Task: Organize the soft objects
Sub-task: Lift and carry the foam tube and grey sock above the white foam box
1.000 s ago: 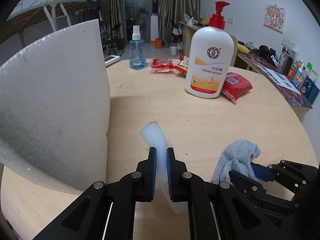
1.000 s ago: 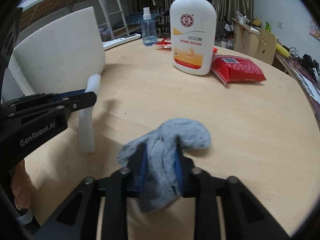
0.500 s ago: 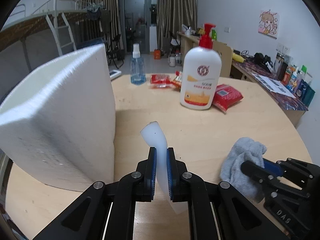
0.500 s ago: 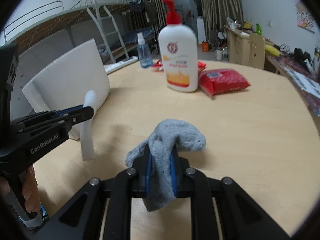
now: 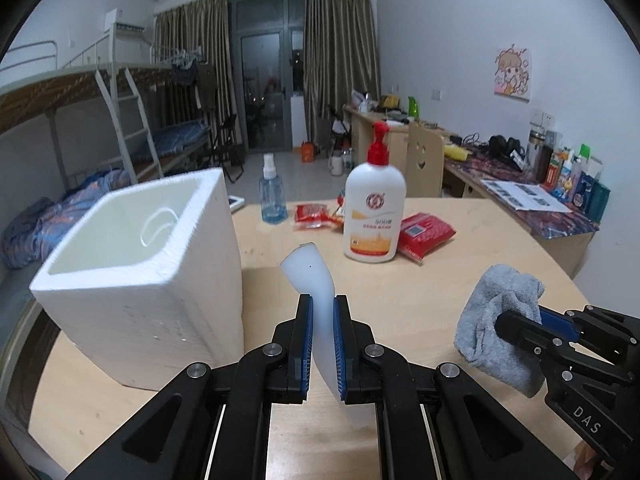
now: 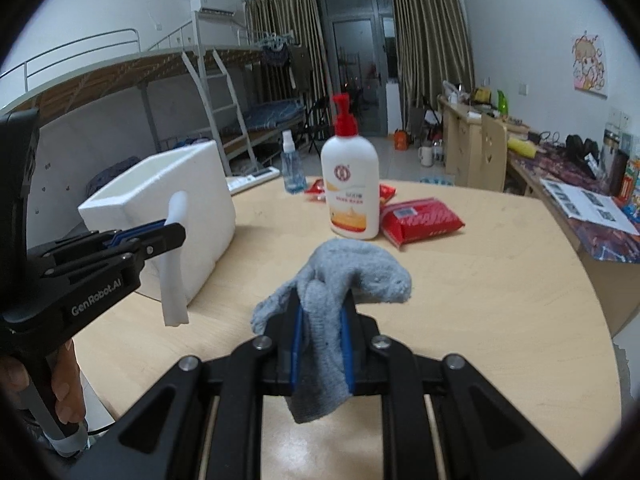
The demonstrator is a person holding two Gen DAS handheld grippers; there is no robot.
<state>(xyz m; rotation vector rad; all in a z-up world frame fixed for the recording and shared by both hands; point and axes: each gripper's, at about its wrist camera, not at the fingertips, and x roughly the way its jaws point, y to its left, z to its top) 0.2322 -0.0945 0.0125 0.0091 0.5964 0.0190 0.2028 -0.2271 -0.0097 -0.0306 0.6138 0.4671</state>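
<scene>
A bunk bed (image 5: 100, 92) with a white ladder (image 5: 128, 120) stands at ten o'clock. Brown curtains (image 5: 340, 60) flank a glass door (image 5: 262, 88) at twelve. A cluttered desk (image 5: 520, 200) lines the white wall (image 5: 460, 32) at two.

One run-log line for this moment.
left claw: shut on foam strip | right claw: shut on grey cloth | foam box: open

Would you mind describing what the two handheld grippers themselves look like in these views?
Both the left gripper and right gripper are matte black linkage frames with silver pivot bolts and blue ribbed pads on their fingers. The left one's side reads "GenRobot.AI" in white; the right one's reads "DAS". The left one has a black pistol-style handle with a pale band at its base. No sleeves are visible.
</scene>
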